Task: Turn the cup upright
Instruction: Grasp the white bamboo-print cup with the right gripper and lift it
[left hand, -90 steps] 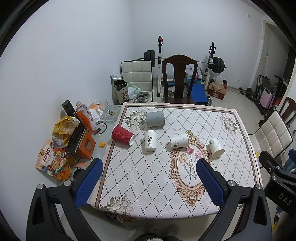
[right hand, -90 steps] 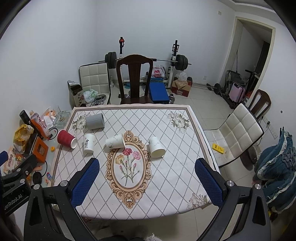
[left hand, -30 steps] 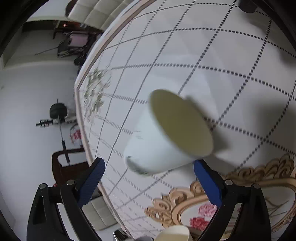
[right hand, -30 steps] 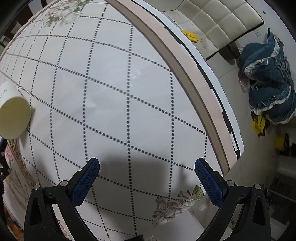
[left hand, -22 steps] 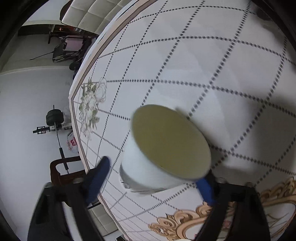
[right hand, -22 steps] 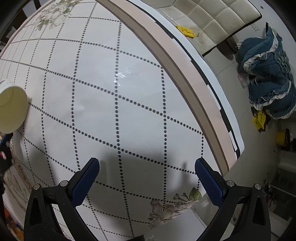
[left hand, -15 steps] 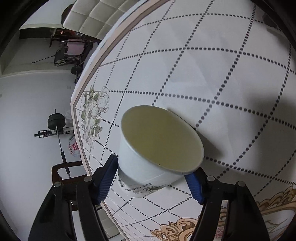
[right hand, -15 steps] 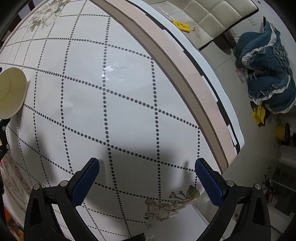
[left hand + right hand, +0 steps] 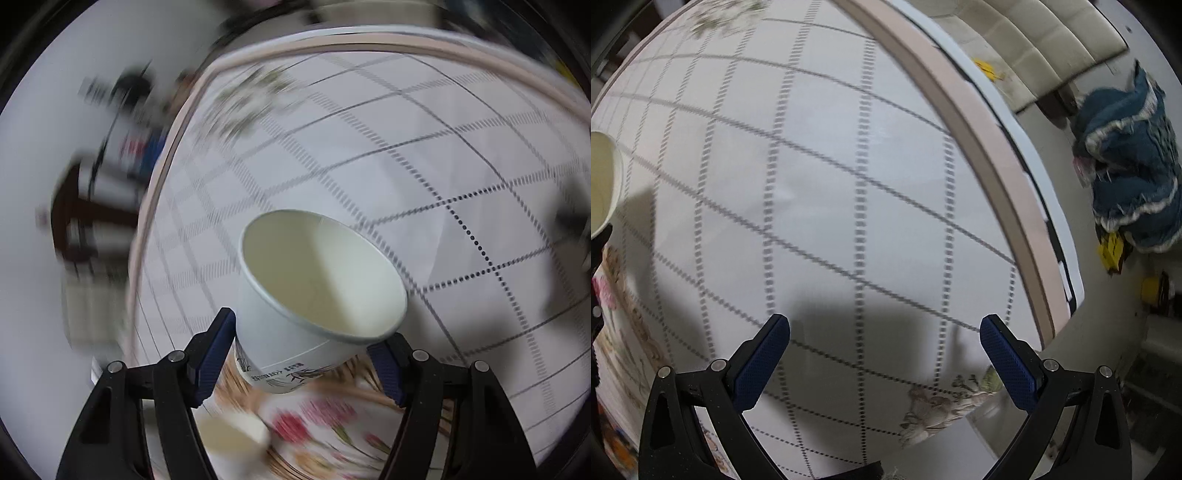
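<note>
My left gripper [image 9: 301, 354] is shut on a white paper cup [image 9: 314, 306] with a printed band near its base. The blue pads press its lower wall on both sides. The cup is tilted with its open mouth facing up and toward the camera, held above the patterned tablecloth [image 9: 424, 155]. The cup's rim shows at the left edge of the right wrist view [image 9: 602, 184]. My right gripper [image 9: 884, 354] is open and empty, low over the tablecloth [image 9: 812, 184] near the table's right edge.
Another white cup [image 9: 232, 439] lies blurred below the held cup, beside the floral medallion [image 9: 325, 417]. The table's edge [image 9: 979, 140] curves past a white padded chair [image 9: 1045, 44] and a blue cloth heap [image 9: 1130, 177] on the floor.
My left gripper closed on the white cup, lifted it and is rotating, so the background has swung and blurred. The right gripper has stayed open over the table's right side.
</note>
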